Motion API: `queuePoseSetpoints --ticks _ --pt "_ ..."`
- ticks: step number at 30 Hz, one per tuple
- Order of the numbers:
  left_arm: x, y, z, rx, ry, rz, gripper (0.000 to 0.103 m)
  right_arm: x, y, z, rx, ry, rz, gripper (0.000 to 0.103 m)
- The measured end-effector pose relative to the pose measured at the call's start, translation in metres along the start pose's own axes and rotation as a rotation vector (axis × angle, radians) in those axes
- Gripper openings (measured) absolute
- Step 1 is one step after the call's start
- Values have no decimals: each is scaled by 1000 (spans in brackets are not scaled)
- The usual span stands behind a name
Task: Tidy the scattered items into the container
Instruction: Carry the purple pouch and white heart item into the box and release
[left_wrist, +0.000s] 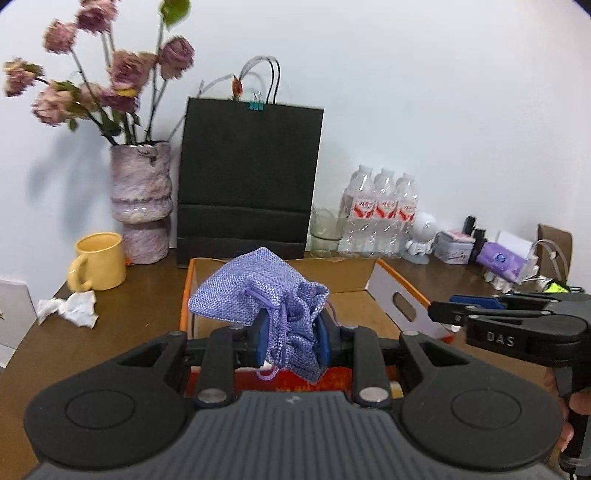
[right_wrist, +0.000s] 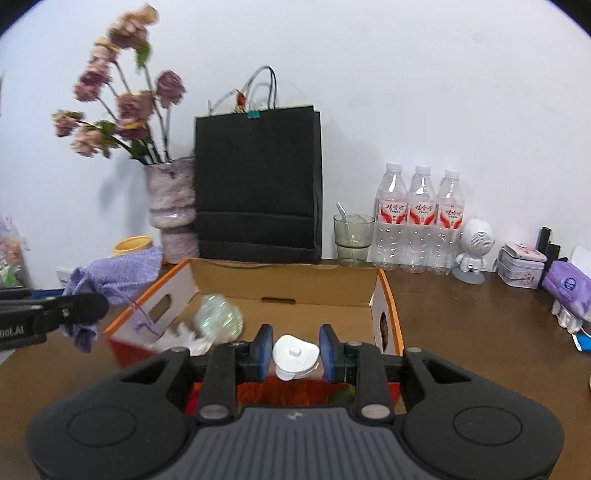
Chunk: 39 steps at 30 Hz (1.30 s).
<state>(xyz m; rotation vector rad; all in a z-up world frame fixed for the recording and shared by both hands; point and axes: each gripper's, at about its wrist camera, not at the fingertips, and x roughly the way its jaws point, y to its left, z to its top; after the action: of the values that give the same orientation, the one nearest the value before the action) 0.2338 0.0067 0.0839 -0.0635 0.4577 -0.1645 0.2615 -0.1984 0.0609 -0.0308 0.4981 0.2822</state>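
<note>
My left gripper (left_wrist: 291, 345) is shut on a purple woven drawstring pouch (left_wrist: 258, 291) and holds it above the near edge of an open cardboard box (left_wrist: 351, 273) with orange rims. The pouch (right_wrist: 114, 273) and left gripper also show at the left of the right wrist view, beside the box's left wall (right_wrist: 162, 299). My right gripper (right_wrist: 295, 352) is open above the box's near edge; a white capped object (right_wrist: 295, 356) lies in the box between its fingers, not gripped. A shiny clear ball (right_wrist: 218, 319) and white crumpled paper (right_wrist: 184, 338) lie inside the box.
Crumpled white tissue (left_wrist: 70, 308) lies on the brown table (left_wrist: 129, 317) near a yellow mug (left_wrist: 98, 262). Behind the box stand a vase of dried roses (left_wrist: 142, 203), a black paper bag (left_wrist: 247, 181), a glass (right_wrist: 352, 240), three water bottles (right_wrist: 419, 221), a white robot figure (right_wrist: 474, 245), a tin (right_wrist: 521, 266) and a purple pack (right_wrist: 569, 288).
</note>
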Motion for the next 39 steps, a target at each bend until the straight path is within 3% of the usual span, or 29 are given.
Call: queuePoseSetpoints --ticks 6,12,14,15,17,18,19,20,26,28,35,39 --pt "65 3 13 -22 102 -2 26 70 -7 21 24 117 -3 26" --pt "108 10 11 -44 172 17 28 112 -11 18 26 175 9 26" --pt "117 13 9 -61 202 14 36 119 -10 15 7 177 23 26" --pt "122 13 9 -63 221 19 49 123 -9 14 7 186 28 26" --pt "126 11 9 -54 227 36 68 131 -9 12 9 225 32 43" --pt "124 10 9 -45 221 49 81 134 -9 11 10 238 20 68" --pt "120 9 9 -36 209 65 95 133 -9 10 11 237 8 83" --pt "116 8 8 -23 191 76 97 130 -9 10 9 225 5 82" --pt "93 6 9 16 152 85 103 110 -11 10 12 212 37 87" --pt "86 6 9 14 150 87 103 101 -11 9 13 208 43 93" --pt "61 12 6 -16 139 91 103 73 -10 9 6 199 53 94" --pt "44 15 5 -17 111 135 103 58 -11 8 8 188 53 94"
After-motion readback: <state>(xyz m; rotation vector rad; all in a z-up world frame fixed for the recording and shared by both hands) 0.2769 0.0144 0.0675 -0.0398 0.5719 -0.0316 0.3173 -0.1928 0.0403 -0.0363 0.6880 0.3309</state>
